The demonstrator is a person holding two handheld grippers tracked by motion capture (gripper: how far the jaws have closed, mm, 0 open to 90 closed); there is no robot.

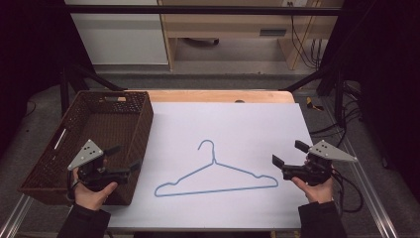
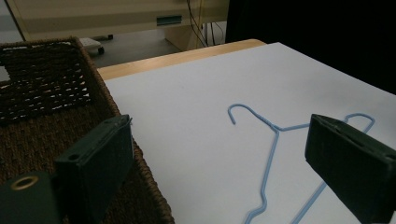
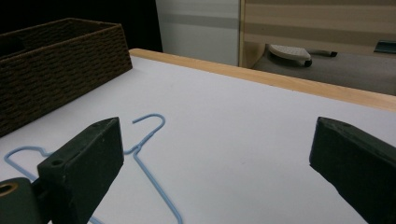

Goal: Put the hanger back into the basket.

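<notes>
A light blue wire hanger [image 1: 216, 176] lies flat on the white table top [image 1: 228, 124], hook pointing away from me. The same hanger [image 2: 273, 154] shows between the jaws in the left gripper view, and the hanger [image 3: 144, 140] again at lower left in the right gripper view. My left gripper [image 1: 124, 157] is held over the near right corner of a brown woven basket [image 1: 94, 141], jaws wide apart and empty. My right gripper [image 1: 287, 154] hovers just right of the hanger's right end, also open with nothing in it.
The basket [image 2: 42, 98] stands at the table's left side and looks empty. A wooden strip [image 1: 218, 95] runs along the table's far edge. Beyond it are a cabinet, a desk and cables on the floor. Black cables trail at the right [image 1: 346, 193].
</notes>
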